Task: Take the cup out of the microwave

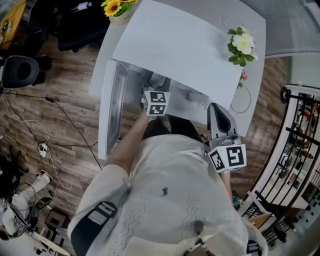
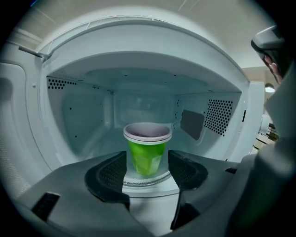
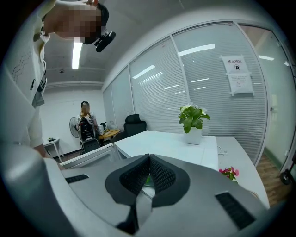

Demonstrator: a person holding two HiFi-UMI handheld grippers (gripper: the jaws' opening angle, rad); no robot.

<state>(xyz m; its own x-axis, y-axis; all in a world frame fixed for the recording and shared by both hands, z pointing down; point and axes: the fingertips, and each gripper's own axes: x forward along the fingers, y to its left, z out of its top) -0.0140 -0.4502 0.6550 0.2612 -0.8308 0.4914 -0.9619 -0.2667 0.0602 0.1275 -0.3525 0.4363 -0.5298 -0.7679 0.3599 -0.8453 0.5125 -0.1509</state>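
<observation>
A green cup [image 2: 146, 155] with a white rim stands upright on the glass turntable [image 2: 147, 181] inside the open white microwave [image 2: 138, 69]. My left gripper [image 2: 147, 163] is at the microwave's mouth, pointing at the cup with its jaws open. The cup shows in the gap between the two black pads [image 2: 111, 173], a little farther in, and neither pad touches it. In the head view the left gripper [image 1: 151, 82] reaches under the microwave's top [image 1: 175, 45], and the cup is hidden there. My right gripper [image 1: 214, 109] hangs shut at the microwave's right front, holding nothing.
The microwave door [image 1: 111, 107] hangs open to the left. A sunflower pot [image 1: 117, 10] and a white-flowered plant [image 1: 242, 45] stand on the white table [image 1: 250, 107]. Cables lie on the wooden floor [image 1: 60, 130] at left. A person [image 3: 85, 122] sits far back.
</observation>
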